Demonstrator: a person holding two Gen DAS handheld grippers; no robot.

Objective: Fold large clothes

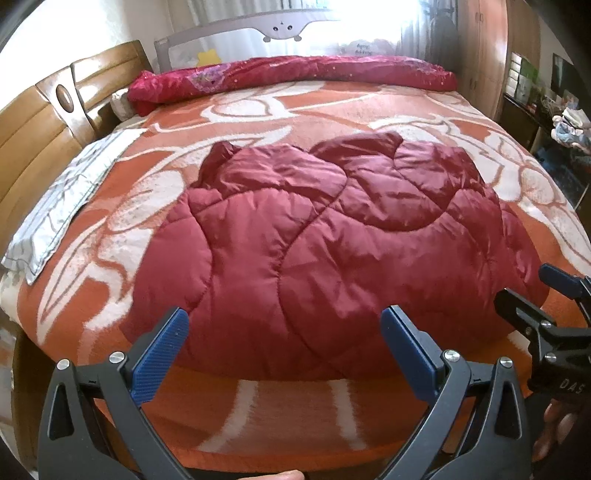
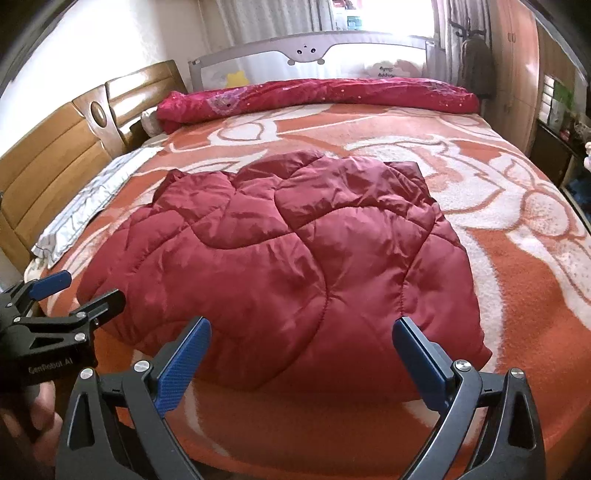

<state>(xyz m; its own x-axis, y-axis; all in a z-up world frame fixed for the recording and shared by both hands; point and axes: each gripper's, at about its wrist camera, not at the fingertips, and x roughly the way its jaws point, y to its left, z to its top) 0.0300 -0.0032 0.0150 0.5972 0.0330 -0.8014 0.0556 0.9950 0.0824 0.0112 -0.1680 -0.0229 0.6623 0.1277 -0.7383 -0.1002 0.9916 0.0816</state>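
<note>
A dark red quilted coat lies spread on the bed, over an orange blanket with a white pattern. In the left wrist view the coat fills the middle of the picture, its near hem toward 6 o'clock and its upper part bunched toward 12 o'clock; in the right wrist view it sits a little toward 9 o'clock of centre. The left hand-held gripper hangs over the near edge of the bed, its blue-padded fingers spread wide and holding nothing, with the coat's hem showing between them. The right hand-held gripper is in like pose, fingers wide apart and empty, just above the hem at its side of the coat. Each gripper shows in the other's view: the right one at 3 o'clock in the left wrist view, the left one at 9 o'clock in the right wrist view, both with jaws parted beside the coat's edge; whether they touch the fabric cannot be told. At 12 o'clock a rolled crimson quilt lies across the far side of the bed, before a grey bed rail and a bright window. A wooden headboard runs along 9 to 10 o'clock, with a pale grey cloth lying flat on the blanket near it. A wooden wardrobe stands at 2 o'clock.
</note>
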